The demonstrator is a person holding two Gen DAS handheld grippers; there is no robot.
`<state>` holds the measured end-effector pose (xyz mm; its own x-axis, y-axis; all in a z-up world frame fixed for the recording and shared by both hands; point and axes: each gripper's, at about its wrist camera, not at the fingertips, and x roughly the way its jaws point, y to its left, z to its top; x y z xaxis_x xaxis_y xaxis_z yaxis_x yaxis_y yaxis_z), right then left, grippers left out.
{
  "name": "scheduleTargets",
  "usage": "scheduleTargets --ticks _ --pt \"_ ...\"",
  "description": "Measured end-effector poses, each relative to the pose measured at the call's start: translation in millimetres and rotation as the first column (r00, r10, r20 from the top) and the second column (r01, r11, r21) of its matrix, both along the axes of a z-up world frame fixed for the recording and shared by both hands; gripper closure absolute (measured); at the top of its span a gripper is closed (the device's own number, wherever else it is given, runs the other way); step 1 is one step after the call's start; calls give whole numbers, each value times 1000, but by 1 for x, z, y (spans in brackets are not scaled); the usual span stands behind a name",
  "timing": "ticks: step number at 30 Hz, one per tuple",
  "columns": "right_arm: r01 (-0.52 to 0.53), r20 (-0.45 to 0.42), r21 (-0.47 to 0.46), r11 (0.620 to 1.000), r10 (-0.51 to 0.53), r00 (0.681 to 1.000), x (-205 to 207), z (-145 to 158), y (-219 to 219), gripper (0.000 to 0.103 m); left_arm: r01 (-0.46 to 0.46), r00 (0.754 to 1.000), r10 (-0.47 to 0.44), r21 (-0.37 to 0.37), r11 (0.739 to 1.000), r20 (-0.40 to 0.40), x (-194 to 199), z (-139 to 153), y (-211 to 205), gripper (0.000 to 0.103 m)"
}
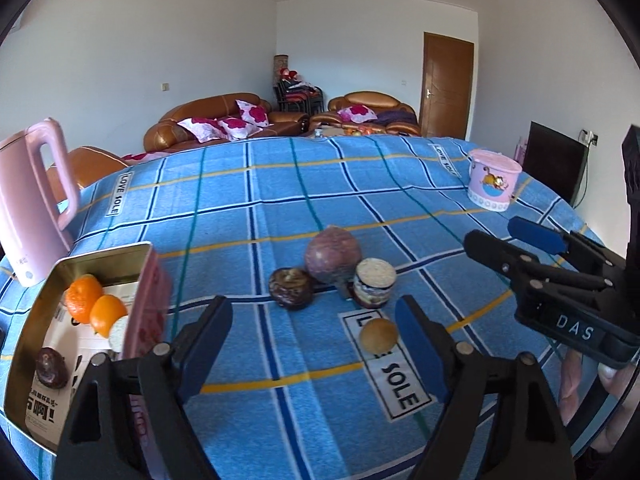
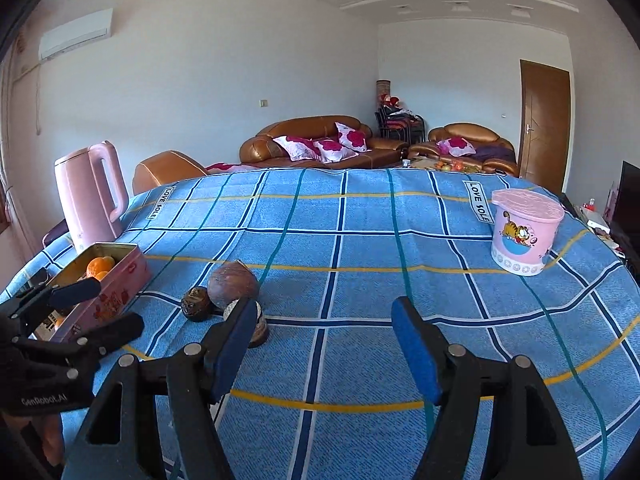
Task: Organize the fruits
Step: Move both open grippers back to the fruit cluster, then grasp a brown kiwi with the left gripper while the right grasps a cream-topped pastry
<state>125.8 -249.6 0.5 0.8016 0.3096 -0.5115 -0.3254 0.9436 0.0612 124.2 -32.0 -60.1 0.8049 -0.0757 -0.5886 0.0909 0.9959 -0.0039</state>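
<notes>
A pink tin box (image 1: pixel 148 304) at the left holds two oranges (image 1: pixel 94 306), a cut white-fleshed fruit and a dark passion fruit (image 1: pixel 51 367). On the blue checked cloth lie a pomegranate (image 1: pixel 333 255), a dark passion fruit (image 1: pixel 291 288), a cut purple fruit (image 1: pixel 374 283) and a small tan fruit (image 1: pixel 378 335). My left gripper (image 1: pixel 316 344) is open and empty, just short of the small tan fruit. My right gripper (image 2: pixel 324 344) is open and empty; it also shows at the right of the left wrist view (image 1: pixel 502 238). The box (image 2: pixel 102 296) and pomegranate (image 2: pixel 233 283) lie to its left.
A pink kettle (image 1: pixel 32 204) stands behind the box at the far left. A pink lidded cartoon tub (image 2: pixel 525 232) stands at the far right of the table. Sofas and a door lie beyond the table's far edge.
</notes>
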Motion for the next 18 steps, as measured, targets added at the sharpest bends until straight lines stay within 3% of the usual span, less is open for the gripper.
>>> scheduleTargets --ticks 4,7,9,13,18 --pt "17 -14 28 999 -17 1000 3 -1 -6 32 69 994 -69 1 998 -88 17 -13 -22 32" --pt "25 -23 49 998 -24 999 5 -1 -11 32 101 982 -101 -12 995 -158 30 -23 -28 53" --pt "24 -23 52 998 -23 999 6 -1 -11 32 117 969 -124 -47 992 -212 37 -30 -28 73" --pt "13 -20 53 999 -12 1000 7 -1 -7 32 112 976 -120 -57 992 -180 33 -26 -21 74" --pt "-23 -37 50 998 25 999 15 -2 8 32 14 996 -15 -13 1000 -91 32 -12 5 74"
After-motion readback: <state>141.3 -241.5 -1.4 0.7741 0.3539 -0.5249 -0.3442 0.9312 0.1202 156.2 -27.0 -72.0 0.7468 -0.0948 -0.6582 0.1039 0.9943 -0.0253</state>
